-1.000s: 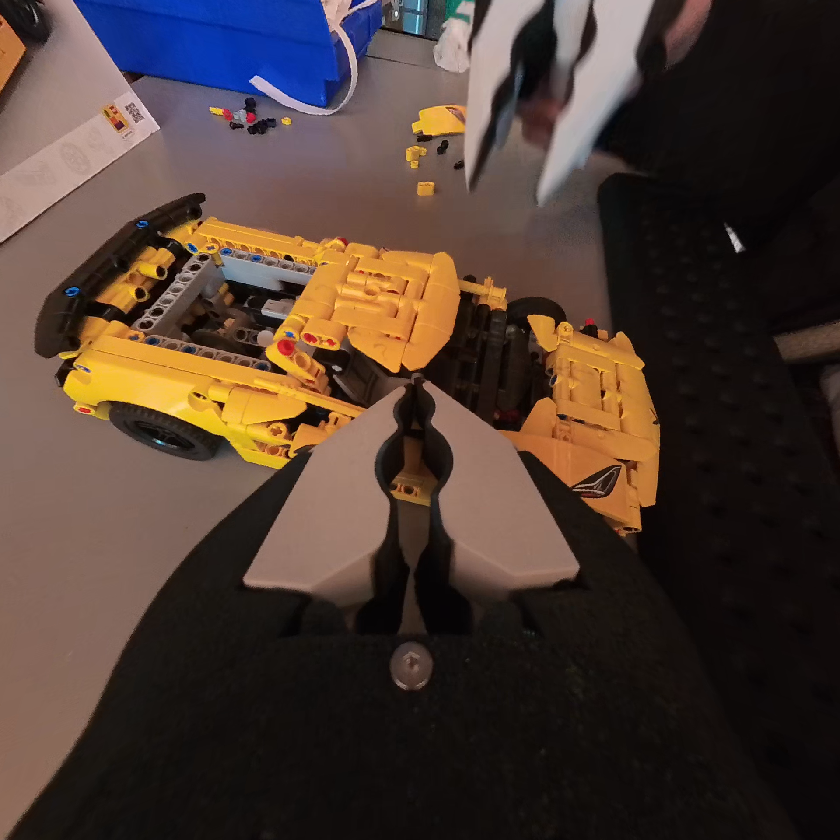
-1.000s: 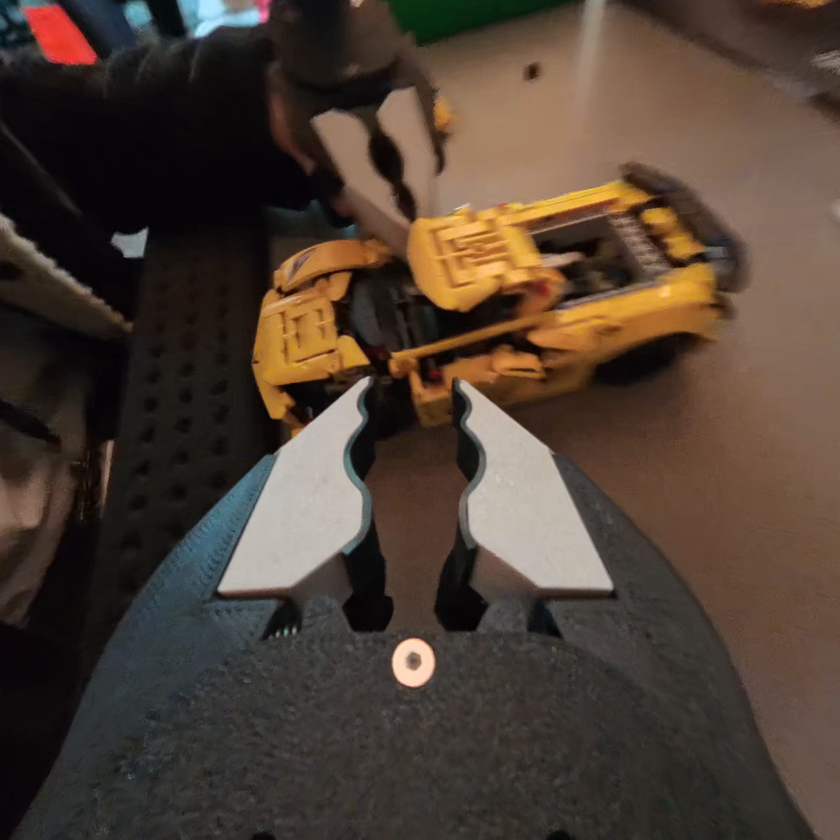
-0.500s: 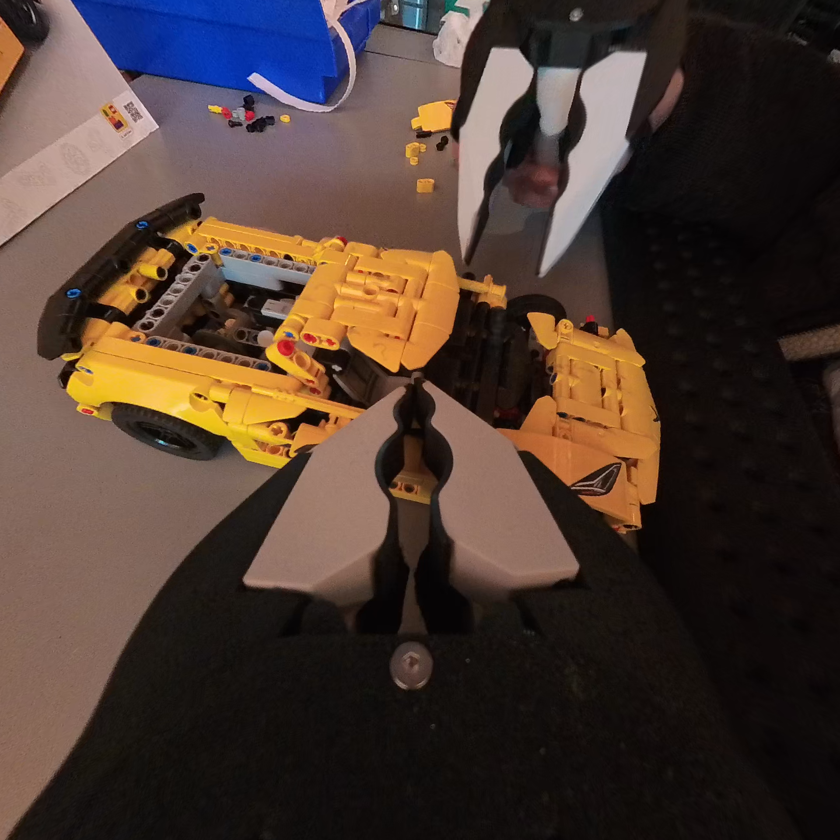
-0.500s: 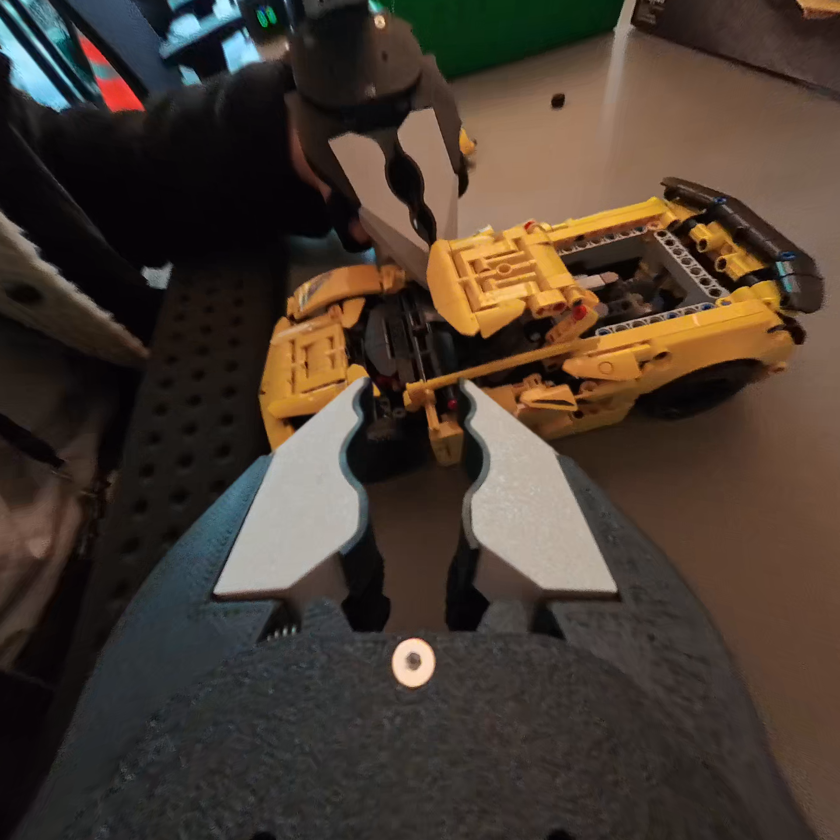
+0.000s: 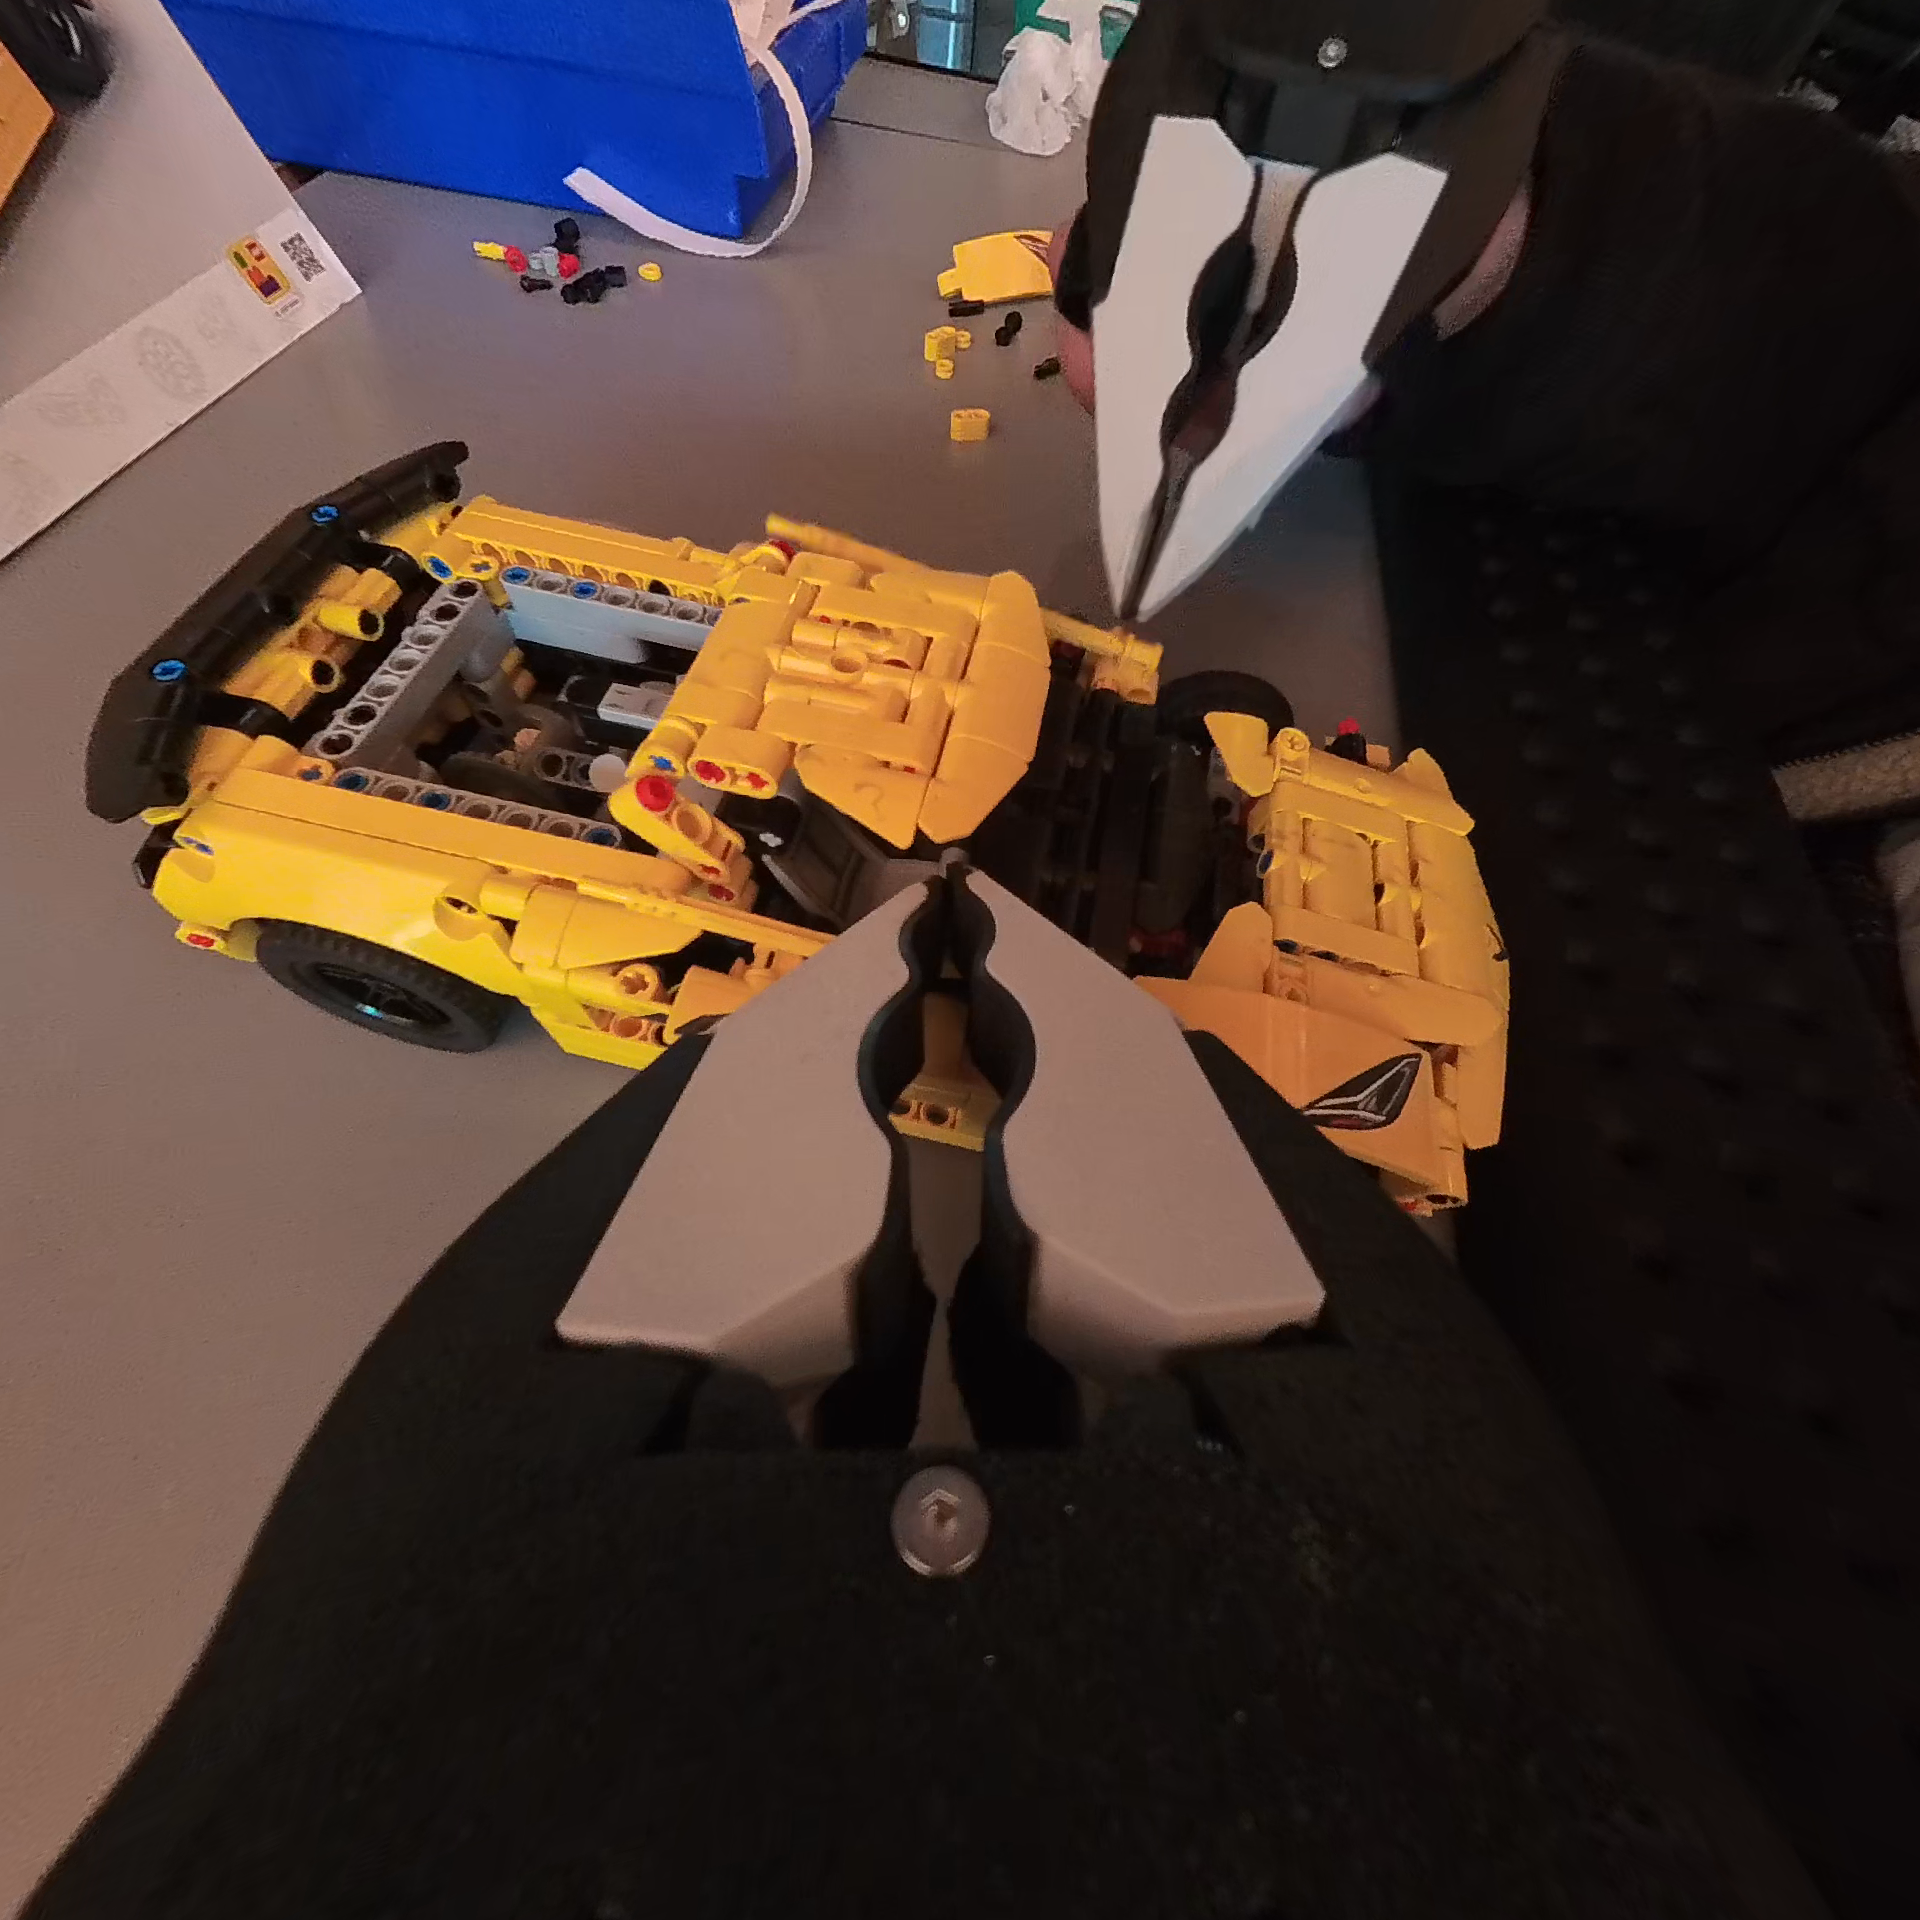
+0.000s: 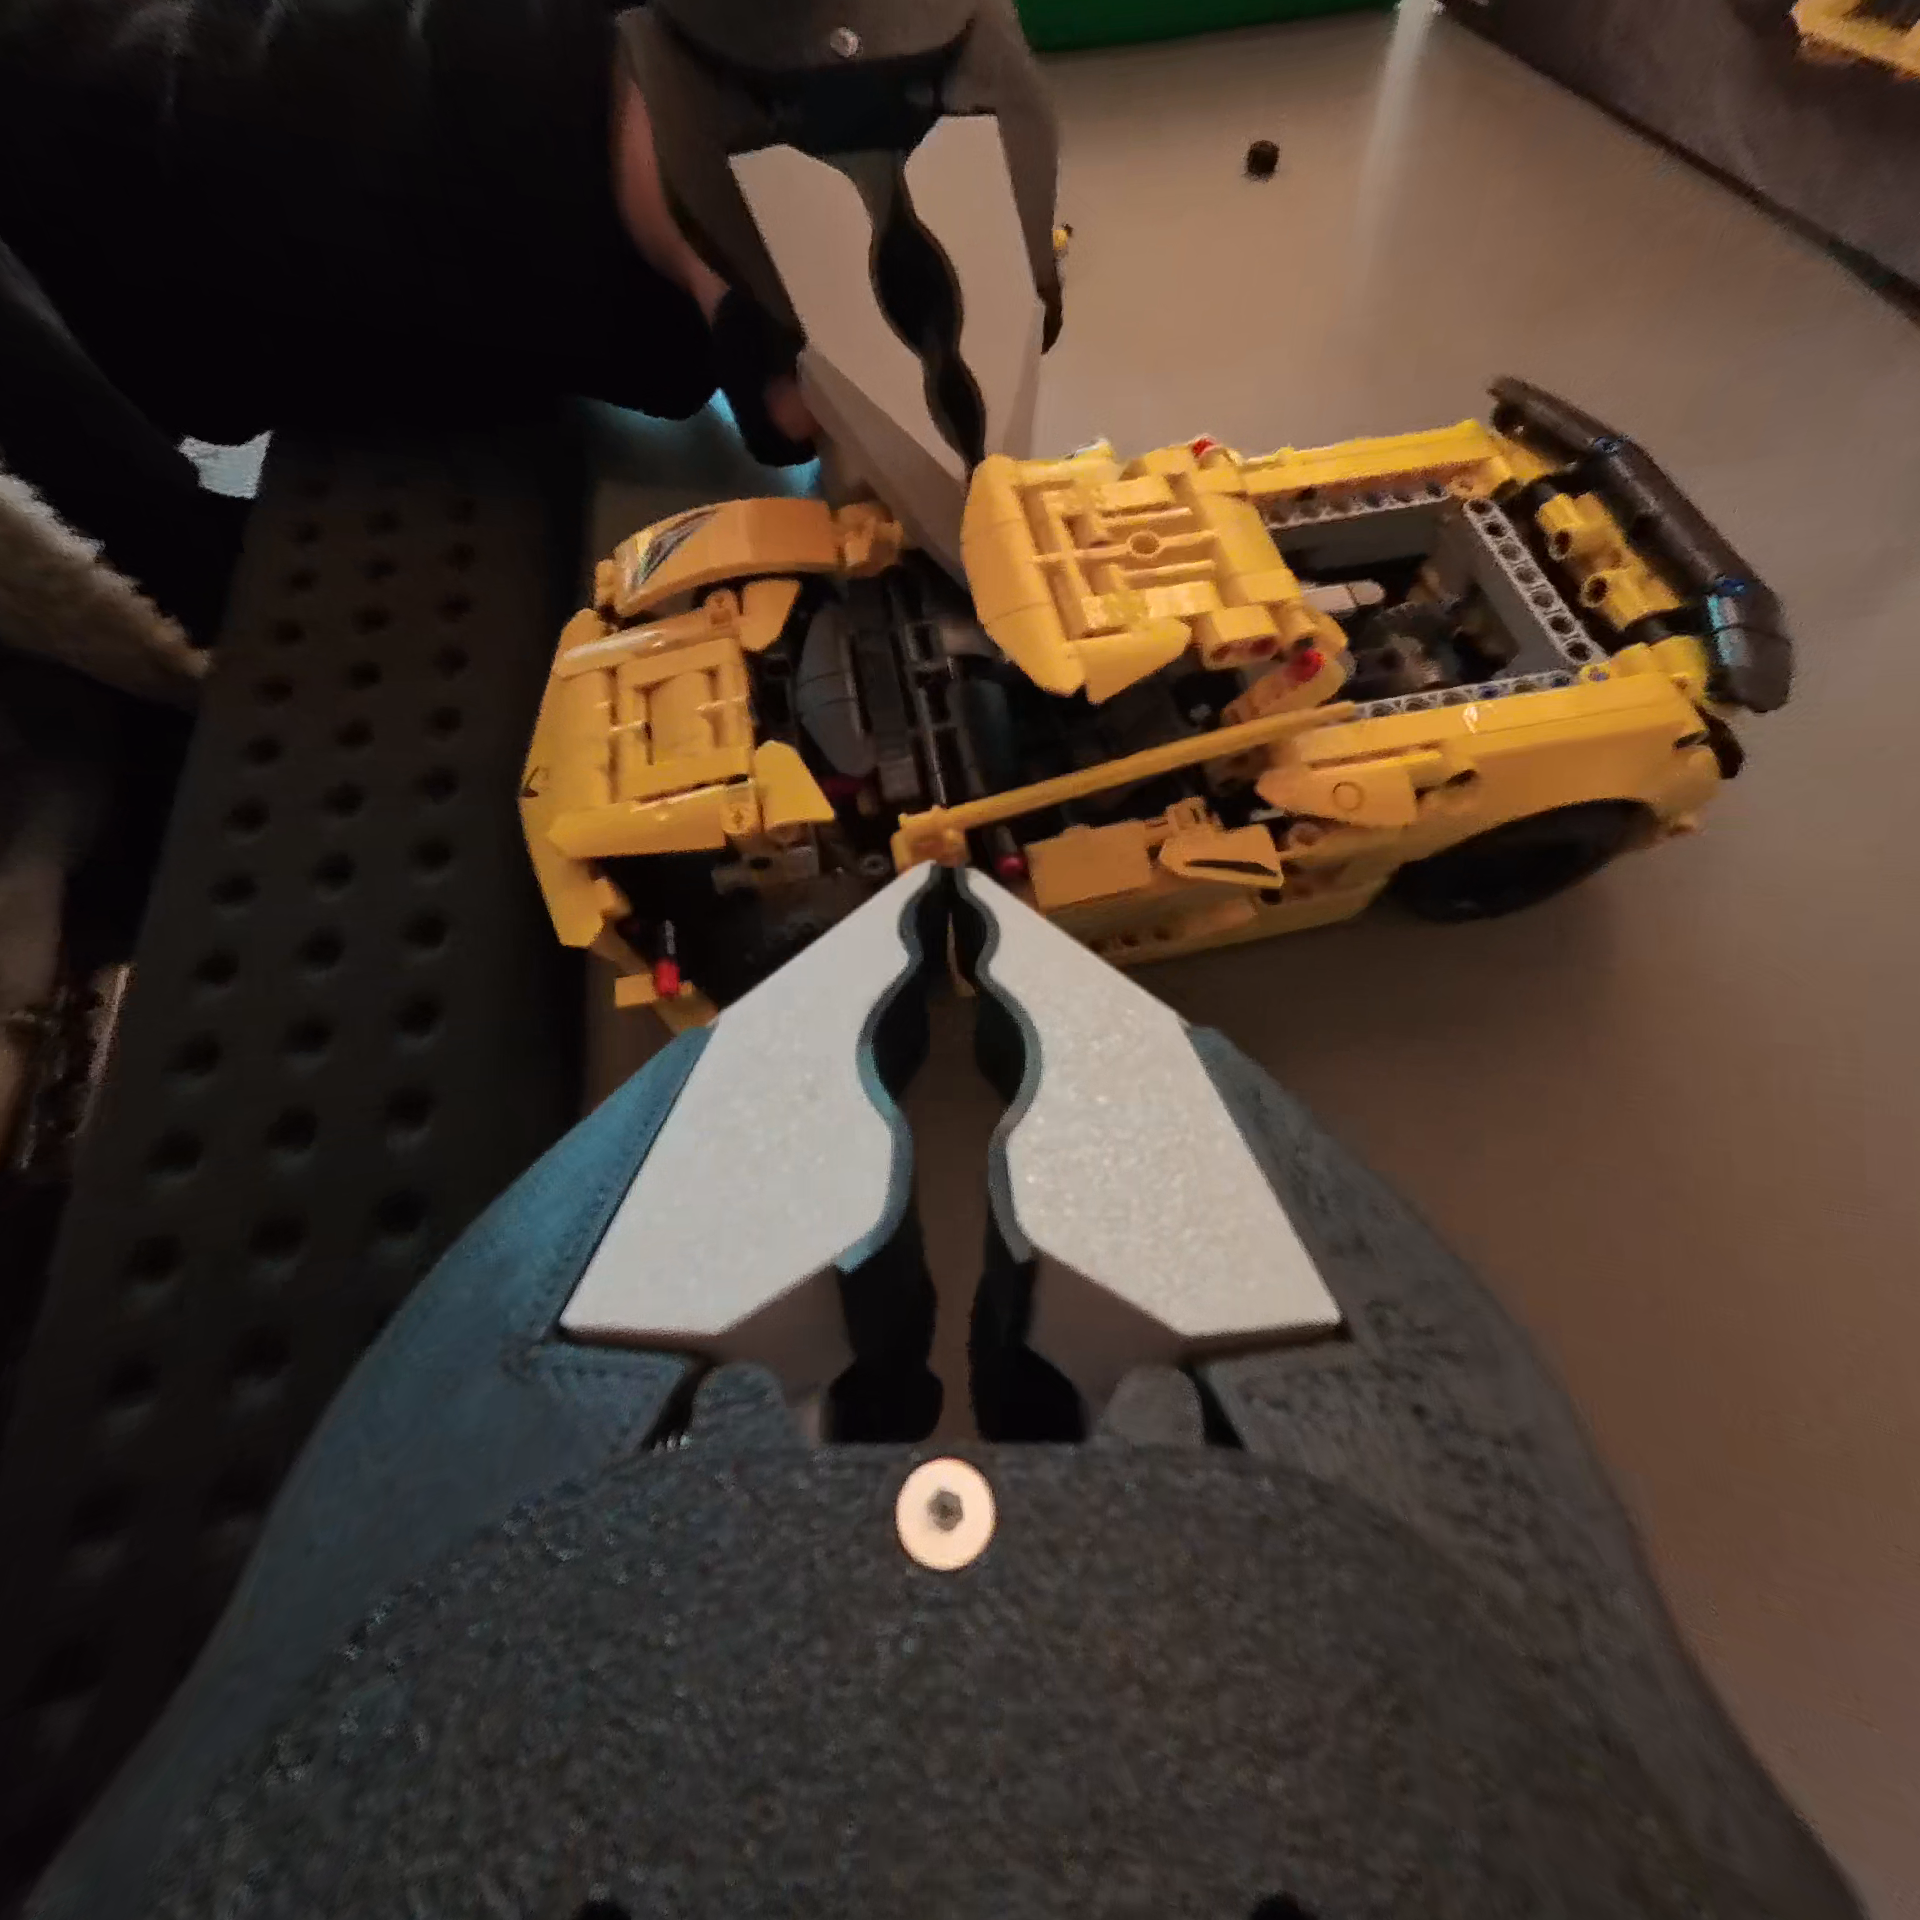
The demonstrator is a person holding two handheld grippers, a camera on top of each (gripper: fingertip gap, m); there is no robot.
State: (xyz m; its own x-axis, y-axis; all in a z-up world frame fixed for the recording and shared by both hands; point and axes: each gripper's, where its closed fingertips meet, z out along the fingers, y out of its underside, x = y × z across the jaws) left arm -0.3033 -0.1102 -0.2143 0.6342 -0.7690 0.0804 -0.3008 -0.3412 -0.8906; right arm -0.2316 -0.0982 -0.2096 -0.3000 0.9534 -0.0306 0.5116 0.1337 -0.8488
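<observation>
A yellow brick-built car [image 5: 436,862] stands on the grey table [image 5: 156,1195], with its roof panel [image 5: 883,696] raised and its hood [image 5: 1361,883] open. My left gripper [image 5: 951,878] is shut, with its tips over the cabin just below the roof panel's edge. It also shows in the right wrist view [image 6: 971,457], shut beside the roof panel [image 6: 1122,561]. My right gripper [image 6: 945,878] is shut, with its tips at the connector end of a thin yellow bar [image 6: 1143,758] along the car's side. It also shows in the left wrist view [image 5: 1130,608], tips down on that bar's end [image 5: 1127,649].
A black perforated mat [image 5: 1662,935] lies beside the car's nose. At the back are a blue bin [image 5: 499,94], a paper sheet [image 5: 156,343], small loose parts [image 5: 561,265] and yellow pieces [image 5: 966,343]. A person's black sleeves hold both grippers. The gap from one gripper's tips to the other's is roughly 8 cm.
My right gripper came down to the car's side and its jaws closed at the yellow bar's end. My left gripper stayed shut and has not moved.
</observation>
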